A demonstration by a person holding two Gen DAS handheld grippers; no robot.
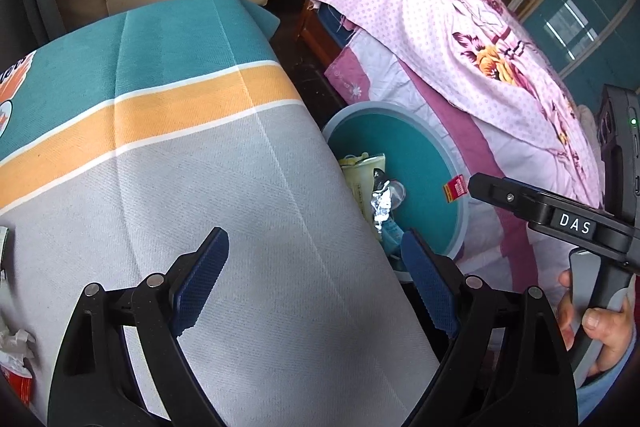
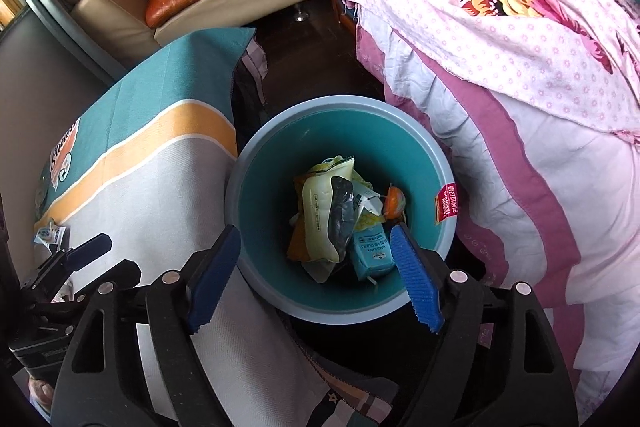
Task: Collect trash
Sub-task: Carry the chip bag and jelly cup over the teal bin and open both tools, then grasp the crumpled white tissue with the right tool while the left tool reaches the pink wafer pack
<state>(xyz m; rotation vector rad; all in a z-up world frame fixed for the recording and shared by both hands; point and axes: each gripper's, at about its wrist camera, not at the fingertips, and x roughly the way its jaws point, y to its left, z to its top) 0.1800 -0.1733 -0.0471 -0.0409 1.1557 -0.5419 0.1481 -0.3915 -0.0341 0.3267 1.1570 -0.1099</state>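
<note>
the right claw (image 2: 316,259) hangs spread and empty over the bin (image 2: 424,143), where the wrappers (image 2: 340,215) lie heaped, the lower ones hidden under the top packets. the left claw (image 1: 316,263) is spread wide over the worktop (image 1: 180,167) with nothing between its pads. more scraps (image 1: 16,355) at nine o'clock are cut off by the edge, hard to make out.

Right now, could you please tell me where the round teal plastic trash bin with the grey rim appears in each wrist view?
Left wrist view: the round teal plastic trash bin sits right of centre, partly hidden behind the striped tablecloth.
Right wrist view: the bin fills the centre, wrappers inside.
Shared landmark: the red label on its rim.
</note>
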